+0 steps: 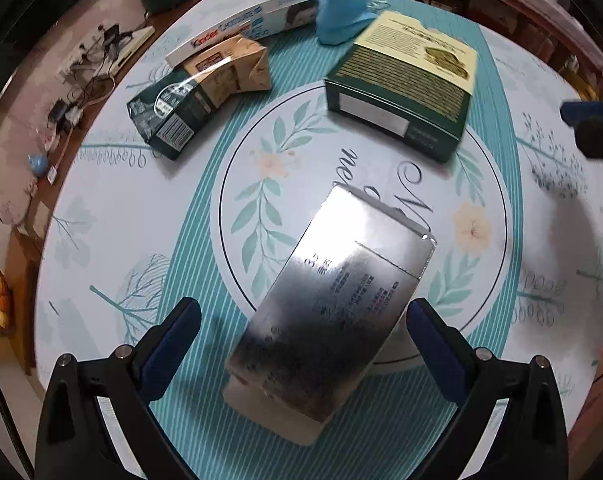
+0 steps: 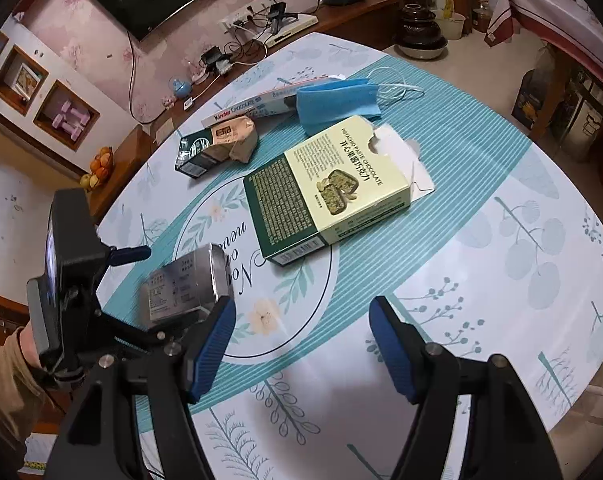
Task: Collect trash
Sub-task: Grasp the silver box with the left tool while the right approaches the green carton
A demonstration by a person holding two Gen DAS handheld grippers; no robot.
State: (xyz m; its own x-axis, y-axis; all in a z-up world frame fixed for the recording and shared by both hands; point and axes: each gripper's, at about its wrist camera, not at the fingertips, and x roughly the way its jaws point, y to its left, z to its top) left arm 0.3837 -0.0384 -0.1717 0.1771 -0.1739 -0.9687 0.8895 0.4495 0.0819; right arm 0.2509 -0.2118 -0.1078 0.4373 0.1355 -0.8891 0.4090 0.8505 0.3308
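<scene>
A silver box point(image 1: 329, 308) lies on the round table between the fingers of my left gripper point(image 1: 303, 316), which is open around it without touching. The box also shows in the right wrist view point(image 2: 185, 284). A green and cream chocolate box point(image 1: 401, 88) point(image 2: 325, 192) lies further in. Beyond are a blue face mask point(image 1: 341, 14) point(image 2: 337, 102), a long Kinder box point(image 1: 245, 26) point(image 2: 261, 106) and a crumpled dark green and tan carton point(image 1: 197, 100) point(image 2: 217, 146). My right gripper point(image 2: 301, 320) is open and empty above the tablecloth.
The table point(image 2: 501, 280) has a teal and white leaf-pattern cloth. A sideboard point(image 2: 341, 12) with cables and a dark appliance stands behind it. A fruit bowl point(image 2: 99, 168) sits at the left. Floor and boxes lie past the far right edge.
</scene>
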